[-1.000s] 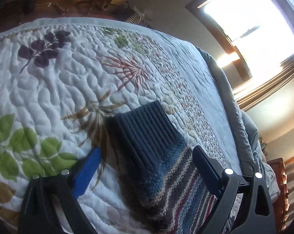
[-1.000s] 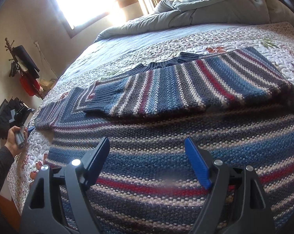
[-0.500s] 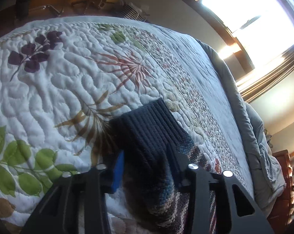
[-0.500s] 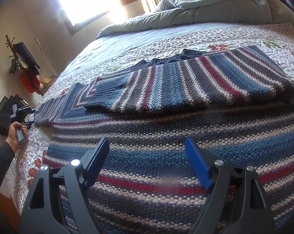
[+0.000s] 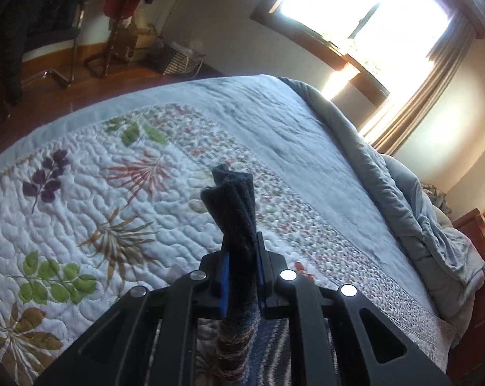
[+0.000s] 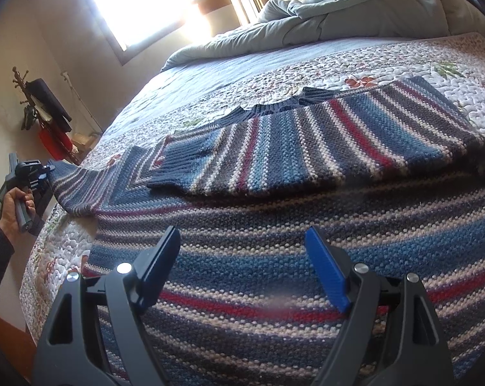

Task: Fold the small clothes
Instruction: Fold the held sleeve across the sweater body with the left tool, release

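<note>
A striped knit sweater [image 6: 274,225] in blue, grey, red and white lies spread on the quilted bed [image 6: 274,74]. Its right sleeve [image 6: 274,151] is folded across the body. My left gripper [image 5: 241,251] is shut on the dark ribbed cuff [image 5: 234,199] of the left sleeve [image 6: 91,186] and holds it lifted off the quilt; it also shows at the far left of the right wrist view [image 6: 33,170]. My right gripper [image 6: 242,241] is open and empty, low over the sweater's lower body.
A grey comforter [image 6: 339,9] is bunched at the head of the bed. The floral quilt [image 5: 81,209] extends left of the sleeve. A coat stand [image 6: 39,109], a chair [image 5: 49,32] and a basket [image 5: 174,58] stand on the wooden floor beyond the bed edge.
My left gripper closed on the sleeve cuff and raised it off the quilt, tilting upward. My right gripper stayed open over the sweater, almost still.
</note>
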Motion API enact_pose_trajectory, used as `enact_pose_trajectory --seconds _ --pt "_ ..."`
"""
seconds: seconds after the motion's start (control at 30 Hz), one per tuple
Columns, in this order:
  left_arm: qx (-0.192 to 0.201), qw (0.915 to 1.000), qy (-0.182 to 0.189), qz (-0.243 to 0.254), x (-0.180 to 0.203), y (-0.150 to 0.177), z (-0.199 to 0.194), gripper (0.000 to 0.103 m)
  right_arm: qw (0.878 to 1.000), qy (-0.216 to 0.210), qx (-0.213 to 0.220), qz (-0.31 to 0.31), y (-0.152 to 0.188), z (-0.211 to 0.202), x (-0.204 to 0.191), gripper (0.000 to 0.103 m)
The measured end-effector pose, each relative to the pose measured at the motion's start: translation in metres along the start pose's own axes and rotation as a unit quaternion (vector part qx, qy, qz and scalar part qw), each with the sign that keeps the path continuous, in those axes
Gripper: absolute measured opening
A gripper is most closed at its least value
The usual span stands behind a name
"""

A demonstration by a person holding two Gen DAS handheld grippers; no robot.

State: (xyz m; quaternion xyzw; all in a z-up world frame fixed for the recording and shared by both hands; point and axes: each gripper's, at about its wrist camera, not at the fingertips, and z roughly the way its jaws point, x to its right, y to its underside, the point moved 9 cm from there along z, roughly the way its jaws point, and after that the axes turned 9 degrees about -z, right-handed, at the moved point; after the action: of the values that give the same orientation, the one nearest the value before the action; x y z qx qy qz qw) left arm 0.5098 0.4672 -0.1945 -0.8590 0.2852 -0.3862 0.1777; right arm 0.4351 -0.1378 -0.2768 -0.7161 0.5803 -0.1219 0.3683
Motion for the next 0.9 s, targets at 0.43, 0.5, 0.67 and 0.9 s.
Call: enact_pose_trajectory --seconds 0.43,0.5,0.67,0.9 --pt "-0.002 0.9924 0.067 0.103 0.180 0.058 -0.069 0.012 0.998 -0.027 0.020 0.045 -0.011 -0.018 0.017 0.080" --pt "-0.004 0.9904 0.074 0.117 0.205 0.074 -0.076 0.012 0.998 -0.028 0.025 0.044 -0.013 -0.023 0.018 0.080" --pt "-0.018 0.9853 0.092 0.143 0.266 0.124 -0.084 0.012 0.996 -0.035 0.033 0.080 -0.017 -0.031 0.035 0.080" --pt "-0.074 0.9760 0.108 0.174 0.317 0.214 -0.061 0.012 0.992 -0.046 0.045 0.108 -0.022 -0.045 0.049 0.080"
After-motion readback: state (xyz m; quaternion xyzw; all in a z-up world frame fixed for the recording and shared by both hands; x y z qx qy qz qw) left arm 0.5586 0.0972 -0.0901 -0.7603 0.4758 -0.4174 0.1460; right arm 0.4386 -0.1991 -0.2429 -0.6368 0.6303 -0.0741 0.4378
